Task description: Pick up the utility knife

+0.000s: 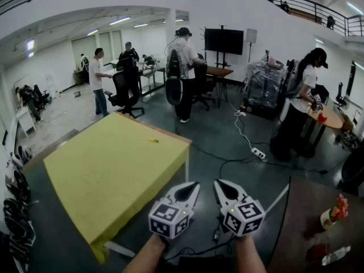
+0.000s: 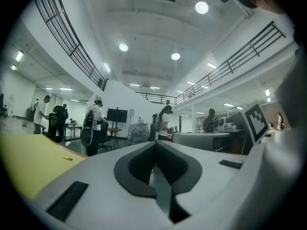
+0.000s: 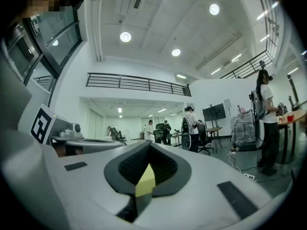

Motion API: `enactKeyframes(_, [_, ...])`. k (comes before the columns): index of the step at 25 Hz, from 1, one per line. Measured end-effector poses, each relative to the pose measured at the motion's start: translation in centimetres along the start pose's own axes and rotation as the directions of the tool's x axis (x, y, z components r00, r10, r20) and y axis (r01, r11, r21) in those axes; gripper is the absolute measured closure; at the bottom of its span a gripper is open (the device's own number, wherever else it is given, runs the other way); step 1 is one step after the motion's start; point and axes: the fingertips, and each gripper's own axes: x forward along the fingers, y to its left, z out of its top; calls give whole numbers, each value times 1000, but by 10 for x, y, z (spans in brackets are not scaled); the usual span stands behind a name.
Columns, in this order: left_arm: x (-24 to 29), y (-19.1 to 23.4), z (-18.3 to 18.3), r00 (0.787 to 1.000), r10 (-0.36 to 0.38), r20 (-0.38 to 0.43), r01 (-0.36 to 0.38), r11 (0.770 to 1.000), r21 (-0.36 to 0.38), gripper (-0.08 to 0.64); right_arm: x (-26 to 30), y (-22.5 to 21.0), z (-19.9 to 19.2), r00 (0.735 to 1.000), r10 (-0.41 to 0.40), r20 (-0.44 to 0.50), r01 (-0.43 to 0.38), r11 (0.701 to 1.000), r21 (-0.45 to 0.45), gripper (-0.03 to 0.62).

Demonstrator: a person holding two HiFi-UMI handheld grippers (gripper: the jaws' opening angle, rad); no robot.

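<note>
The utility knife [image 1: 153, 140] is a small yellow thing lying near the far right edge of the yellow table [image 1: 102, 175]. In the left gripper view the utility knife [image 2: 68, 158] shows as a thin sliver on the yellow table [image 2: 29, 162], far off to the left. My left gripper [image 1: 190, 187] and right gripper [image 1: 223, 185] are held side by side over the floor, well short of the table's near corner. Both point level. The left gripper [image 2: 154, 144] has its tips together with nothing held. The right gripper [image 3: 148, 147] is likewise shut and empty.
Several people stand or work at desks beyond the table. A person with a backpack [image 1: 181, 73] stands by office chairs and a screen [image 1: 224, 40]. A cable and power strip [image 1: 258, 152] lie on the floor at right. A dark table [image 1: 310, 220] with a red flower stands at the near right.
</note>
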Motion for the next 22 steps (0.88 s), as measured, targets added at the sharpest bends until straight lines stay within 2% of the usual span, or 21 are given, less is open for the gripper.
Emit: enactKeyframes(22, [9,3,-8,999,23,-26,-23,1000,5,552,6,-12,-9,1000,14,-14,-14,1000,26,583])
